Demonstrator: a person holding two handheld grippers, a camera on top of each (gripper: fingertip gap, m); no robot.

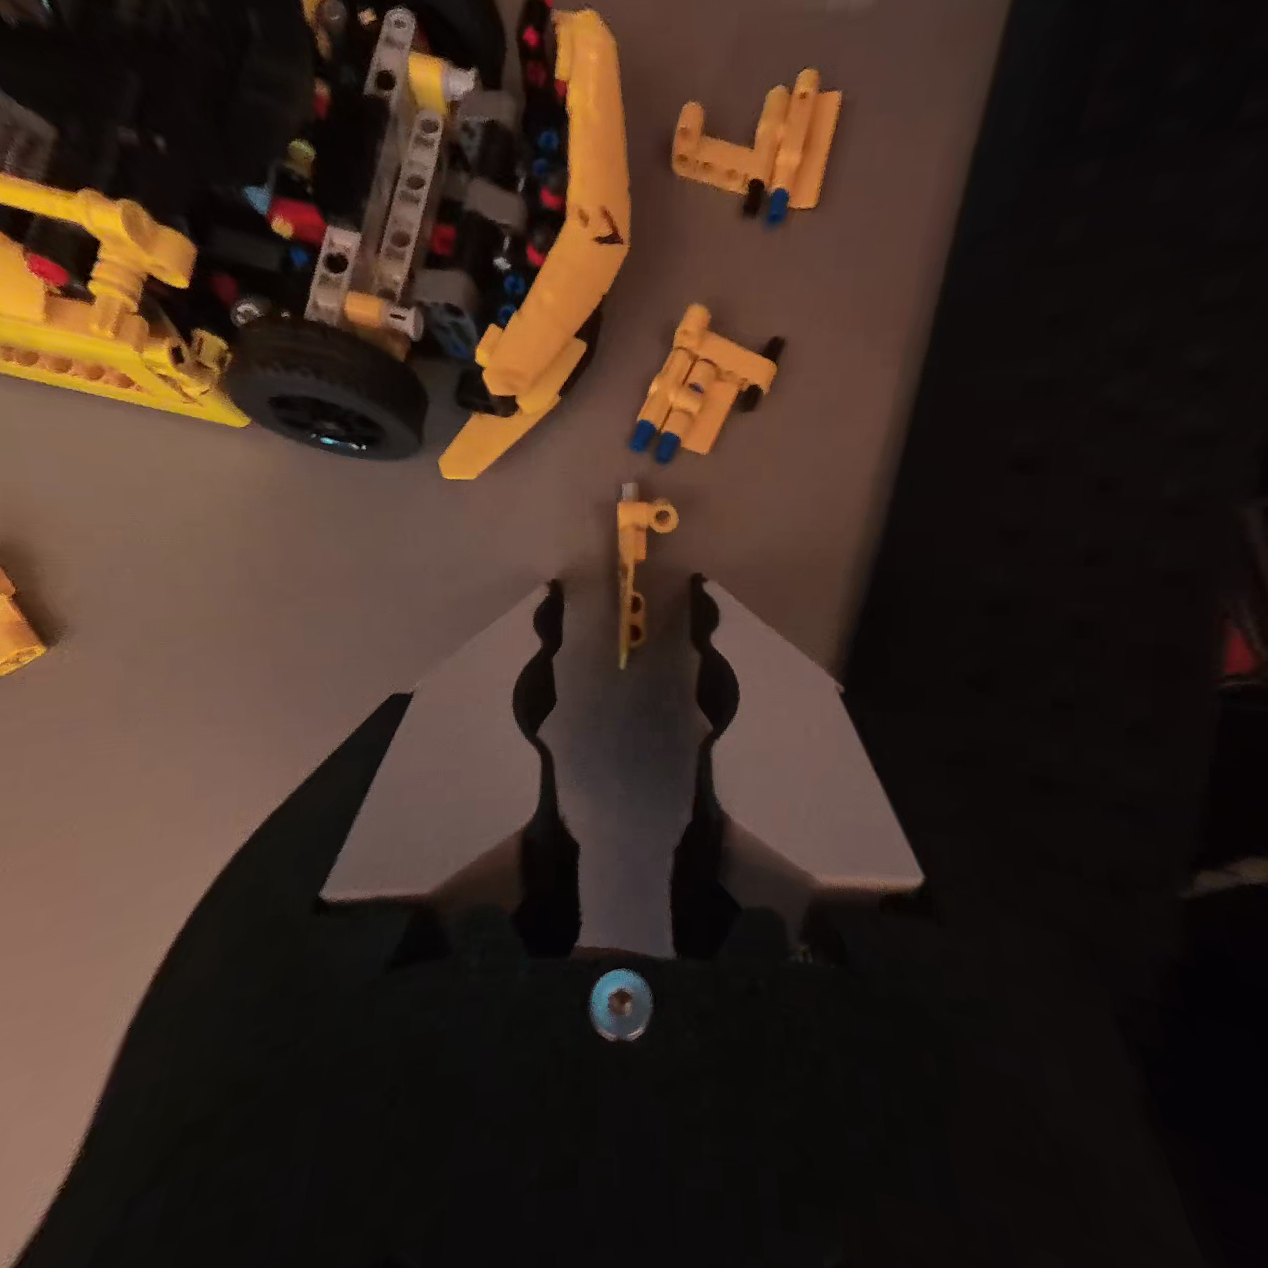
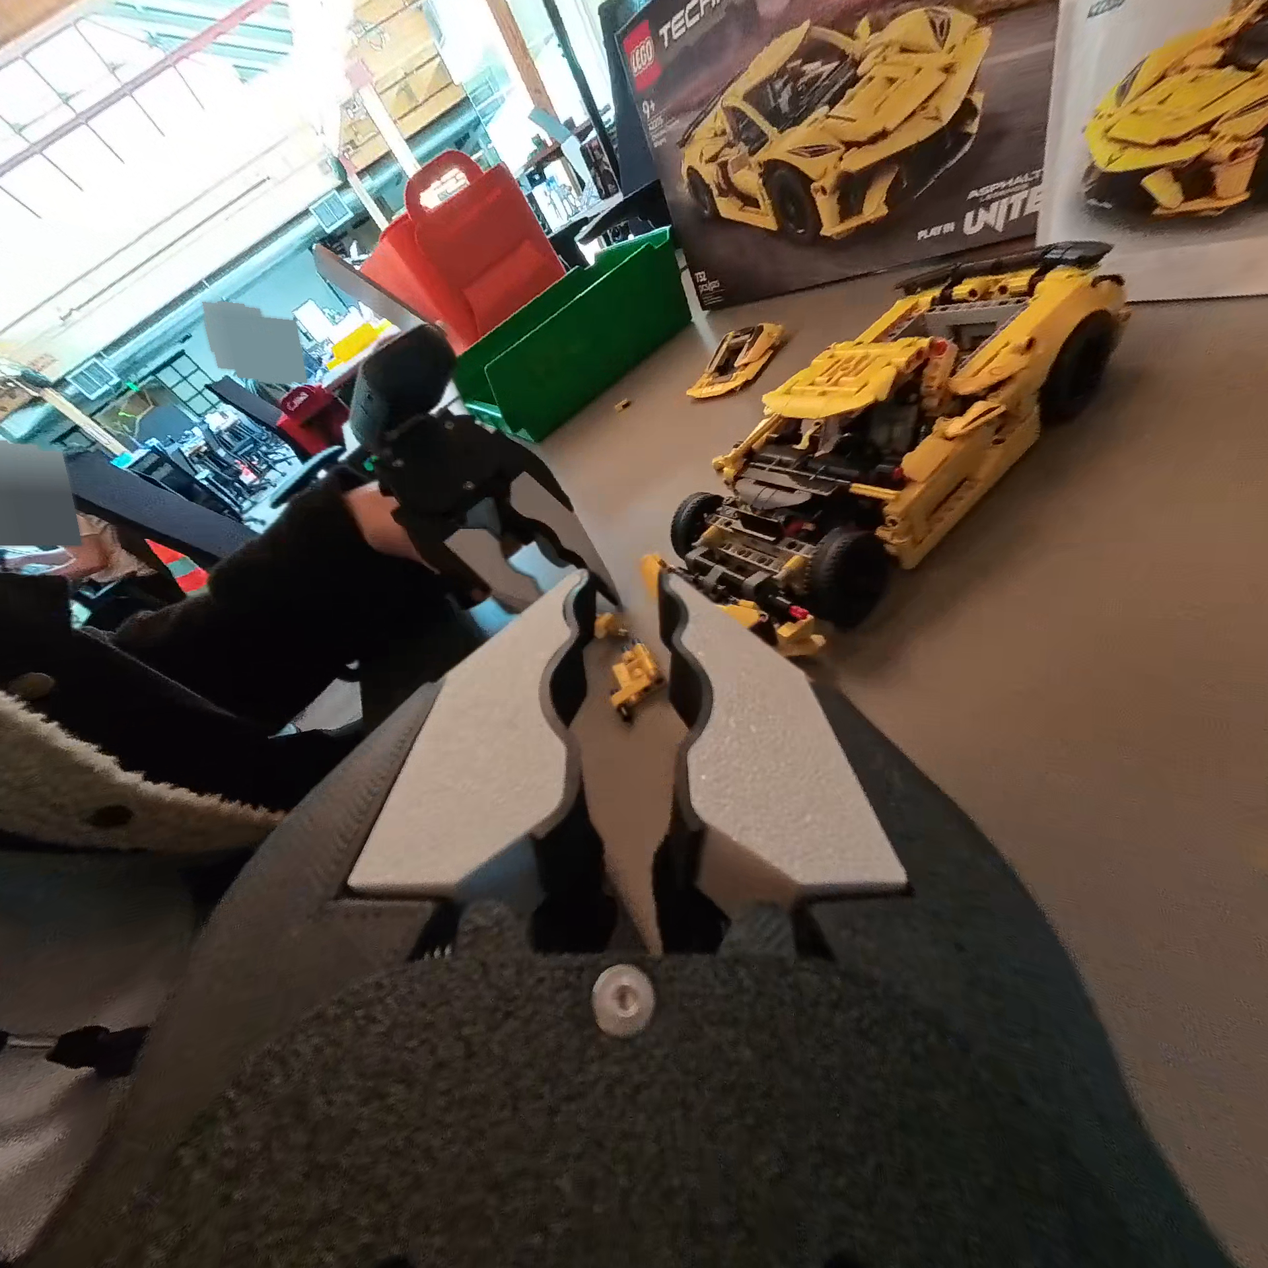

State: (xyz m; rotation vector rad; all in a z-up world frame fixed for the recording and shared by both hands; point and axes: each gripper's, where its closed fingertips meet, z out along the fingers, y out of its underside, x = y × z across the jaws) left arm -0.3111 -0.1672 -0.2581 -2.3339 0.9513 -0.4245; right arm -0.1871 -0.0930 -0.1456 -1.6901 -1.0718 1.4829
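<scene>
Bodywork on the yellow brick-built sports car point(image 2: 912, 439) is only part fitted: its nose sits bare, chassis showing. Left gripper point(image 1: 626, 583) hovers with fingers spread around a slim yellow beam piece point(image 1: 635, 569), gripping nothing. Right gripper point(image 2: 623, 583) hangs with fingers parted and empty above a small yellow sub-assembly point(image 2: 635, 676). Two more yellow clusters point(image 1: 707, 381) lie loose on the grey table point(image 2: 1029, 755); beyond are a green bin point(image 2: 583, 343), the kit box point(image 2: 844, 137) and a bright workshop

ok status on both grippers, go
Left gripper open, straddling thin yellow piece. Right gripper open above small yellow assembly. Yellow car alongside.
</scene>
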